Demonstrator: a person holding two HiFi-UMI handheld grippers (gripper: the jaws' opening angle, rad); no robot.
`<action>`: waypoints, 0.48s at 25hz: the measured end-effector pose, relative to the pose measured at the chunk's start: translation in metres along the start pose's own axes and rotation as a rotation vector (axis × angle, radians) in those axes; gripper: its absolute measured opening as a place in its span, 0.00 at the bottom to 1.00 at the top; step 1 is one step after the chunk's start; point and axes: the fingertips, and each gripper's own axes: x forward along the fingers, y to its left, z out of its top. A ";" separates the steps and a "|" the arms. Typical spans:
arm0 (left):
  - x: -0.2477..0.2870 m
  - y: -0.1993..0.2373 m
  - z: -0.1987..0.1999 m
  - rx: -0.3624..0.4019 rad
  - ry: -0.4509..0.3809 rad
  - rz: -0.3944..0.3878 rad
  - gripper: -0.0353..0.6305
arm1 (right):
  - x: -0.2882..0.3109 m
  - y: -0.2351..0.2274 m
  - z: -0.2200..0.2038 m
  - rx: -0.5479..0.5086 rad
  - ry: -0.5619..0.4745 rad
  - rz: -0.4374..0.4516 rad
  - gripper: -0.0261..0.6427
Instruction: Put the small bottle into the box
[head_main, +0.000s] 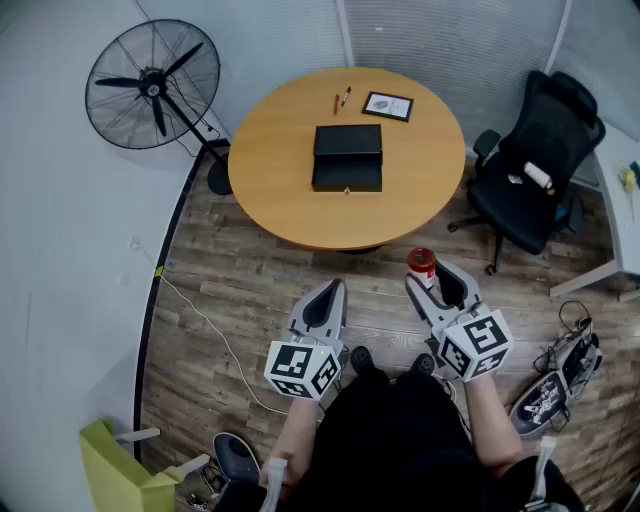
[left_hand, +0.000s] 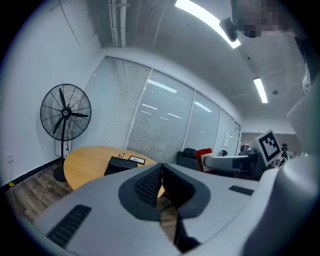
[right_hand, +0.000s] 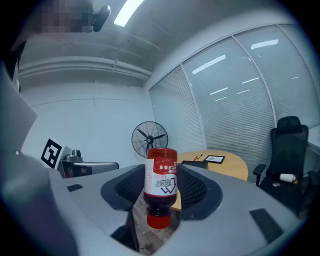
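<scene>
Right gripper (head_main: 430, 280) jaws pinch one small bottle (right_hand: 161, 182), left gripper (head_main: 333, 288) jaws press together, one box (head_main: 347, 157) lies beyond.

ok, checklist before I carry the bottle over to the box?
1. Grip: ok, the right gripper clamps the small bottle between its jaws, cap down.
2. Spare hand: ok, the left gripper has its jaws together with nothing between them.
3. Target in place: ok, the box sits near the middle of the table.
4. Lid open: cannot tell from these views.
5. Reach: not ok, both grippers are over the floor, short of the table edge.
6. Clutter: ok, the pens and framed picture lie apart from the box, on its far side.
</scene>
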 end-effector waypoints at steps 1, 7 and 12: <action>-0.001 0.000 0.000 0.001 -0.001 -0.001 0.05 | -0.001 0.001 0.001 -0.001 -0.001 -0.002 0.35; -0.002 0.006 0.002 0.004 -0.010 -0.002 0.05 | 0.000 0.004 0.004 -0.009 -0.017 -0.010 0.35; -0.004 0.014 0.002 0.005 -0.007 -0.003 0.05 | 0.006 0.003 0.004 0.086 -0.043 -0.019 0.36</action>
